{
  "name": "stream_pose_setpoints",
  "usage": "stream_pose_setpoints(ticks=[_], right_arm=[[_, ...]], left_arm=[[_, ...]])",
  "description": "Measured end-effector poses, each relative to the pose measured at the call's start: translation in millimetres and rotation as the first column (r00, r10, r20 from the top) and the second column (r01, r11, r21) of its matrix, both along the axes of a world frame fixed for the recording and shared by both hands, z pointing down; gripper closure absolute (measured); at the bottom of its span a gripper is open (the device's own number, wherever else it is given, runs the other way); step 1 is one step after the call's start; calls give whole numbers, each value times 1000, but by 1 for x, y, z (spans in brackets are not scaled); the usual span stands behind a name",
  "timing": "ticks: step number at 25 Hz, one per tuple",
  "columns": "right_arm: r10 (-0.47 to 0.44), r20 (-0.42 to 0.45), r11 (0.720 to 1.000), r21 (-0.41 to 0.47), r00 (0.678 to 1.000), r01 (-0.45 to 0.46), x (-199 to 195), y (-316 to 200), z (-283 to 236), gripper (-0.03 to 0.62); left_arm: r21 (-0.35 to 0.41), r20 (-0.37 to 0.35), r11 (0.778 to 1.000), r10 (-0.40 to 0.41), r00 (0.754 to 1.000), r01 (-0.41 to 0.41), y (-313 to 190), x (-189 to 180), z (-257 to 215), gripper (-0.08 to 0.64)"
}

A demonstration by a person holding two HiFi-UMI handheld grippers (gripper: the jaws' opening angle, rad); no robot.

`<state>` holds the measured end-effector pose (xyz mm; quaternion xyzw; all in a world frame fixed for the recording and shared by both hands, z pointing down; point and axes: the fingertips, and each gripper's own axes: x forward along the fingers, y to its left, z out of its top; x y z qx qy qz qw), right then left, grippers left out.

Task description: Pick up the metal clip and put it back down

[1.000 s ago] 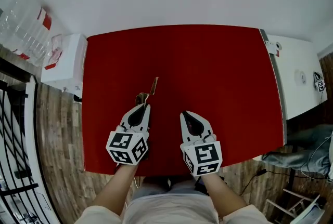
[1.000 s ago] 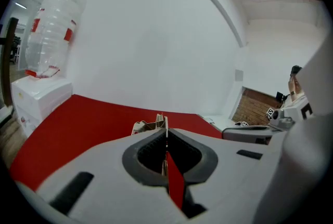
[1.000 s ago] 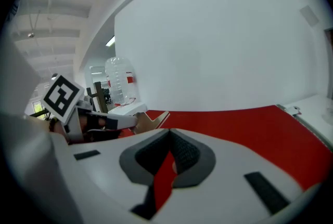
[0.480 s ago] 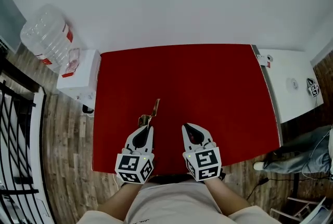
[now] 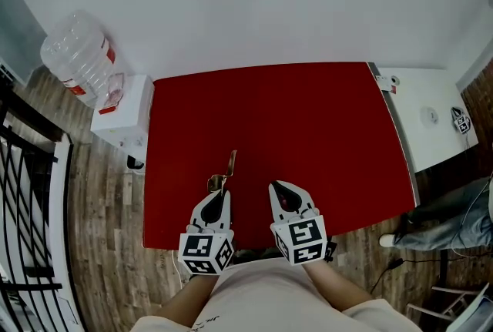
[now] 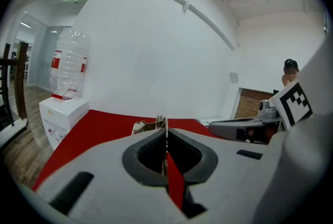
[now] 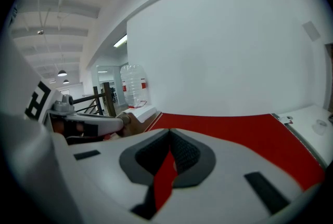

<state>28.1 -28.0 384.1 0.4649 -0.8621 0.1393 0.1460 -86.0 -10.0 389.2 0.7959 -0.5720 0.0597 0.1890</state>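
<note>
The metal clip point(image 5: 224, 172) is a brass-coloured clip with a long thin handle, and it sticks out forward from the tip of my left gripper point(image 5: 218, 194). In the left gripper view the jaws of that gripper point(image 6: 166, 132) stand closed with a thin metal strip pinched between them. The clip's body point(image 6: 150, 126) shows just past them, lifted off the red table point(image 5: 308, 130). My right gripper point(image 5: 278, 186) hovers beside it near the table's front edge. Its jaws meet at the tip point(image 7: 169, 132) with nothing in them.
A white water dispenser point(image 5: 123, 119) with a clear bottle point(image 5: 81, 53) stands off the table's left end. A white side table point(image 5: 431, 115) adjoins the right end. A dark railing point(image 5: 23, 192) runs at far left, and a person's leg point(image 5: 454, 223) is at right.
Both grippers have drawn back toward the table's front edge and risen. The clip came along at the left gripper's tip. Neither gripper's jaws changed.
</note>
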Motion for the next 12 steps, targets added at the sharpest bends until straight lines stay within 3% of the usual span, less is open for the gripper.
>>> stream_pose_setpoints(ticks=[10,12], right_arm=[[-26,-13,1000,15,1000,26,-9,8,-5,586],[-28,-13,999,16,1000,28,-11,9,-5,586]], left_arm=[[29,40,1000,-11,999,10,4,-7,-11,551],[28,20,1000,-5,1000,5,4,-7,-11,551]])
